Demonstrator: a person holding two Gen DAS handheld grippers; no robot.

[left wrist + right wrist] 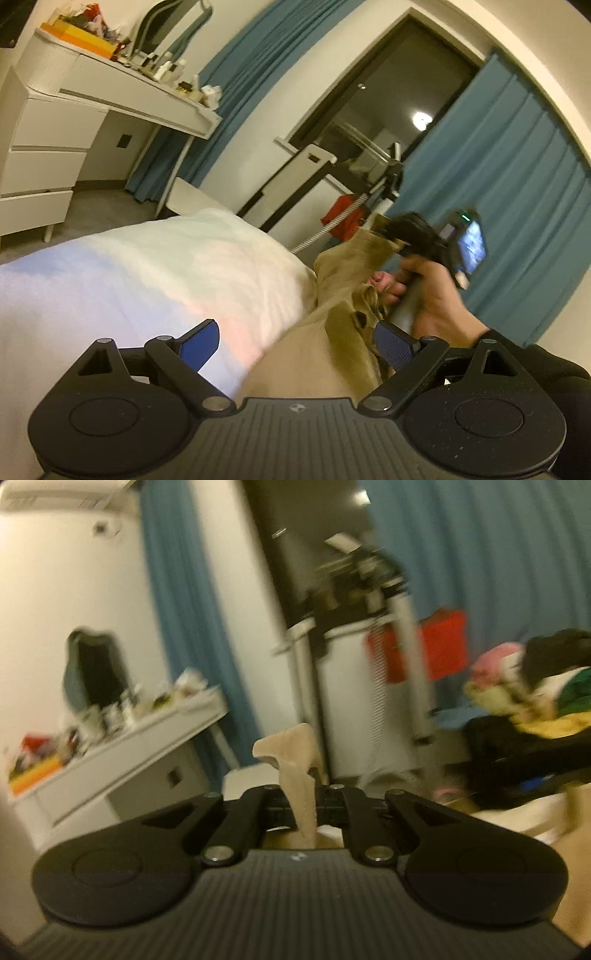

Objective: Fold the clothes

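Right claw [305, 805] raised and pinched tight on a fold of the tan garment [299, 771], gripped by the right hand [432, 295]; left claw [295, 343] spread wide above cloth draped off the bed [147, 266] (right view blurred, garment's lower end cut off)

garment: tan, velvety cloth [343, 354], crumpled, not yet folded
pose: lifted in a bunched ridge, one corner [295, 760] sticking upright
place: rising off the white bed [147, 280], at its right side
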